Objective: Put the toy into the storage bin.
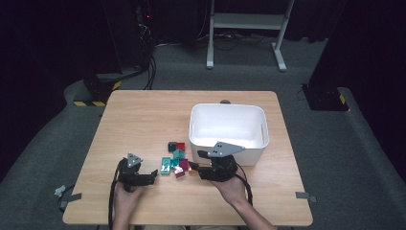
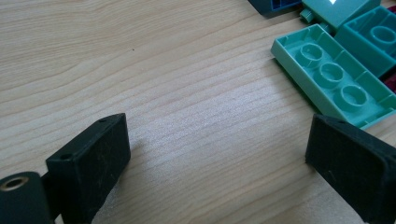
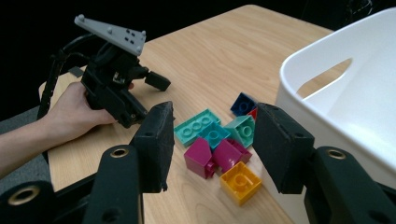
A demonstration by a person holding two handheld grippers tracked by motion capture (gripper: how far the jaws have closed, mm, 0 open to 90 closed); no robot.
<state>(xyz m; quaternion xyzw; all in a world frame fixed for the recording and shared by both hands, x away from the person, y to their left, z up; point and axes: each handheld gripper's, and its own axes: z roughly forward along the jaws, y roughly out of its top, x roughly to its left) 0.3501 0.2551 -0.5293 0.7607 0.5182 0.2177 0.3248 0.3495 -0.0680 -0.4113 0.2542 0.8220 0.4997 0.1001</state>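
Observation:
A small heap of toy bricks [image 1: 175,159] lies mid-table between my two grippers. It holds a flat mint brick [image 3: 196,126], two magenta ones [image 3: 201,156], an orange one [image 3: 240,182], a dark blue one [image 3: 243,103] and a teal one [image 3: 240,130]. My right gripper [image 1: 197,160] hovers just right of the heap, open, with nothing between its pads [image 3: 161,135]. The left gripper [image 1: 153,176] rests low on the wood left of the heap, open and holding nothing [image 2: 219,135]. The mint brick [image 2: 334,77] lies underside up just beyond its right jaw.
A white plastic bin [image 1: 229,143] with handle cut-outs stands right of the bricks, close beside my right gripper; its near wall [image 3: 336,93] shows in the right gripper view. Bare wood table [image 1: 143,120] stretches to the left and back. A person's hand [image 3: 79,112] holds the left gripper.

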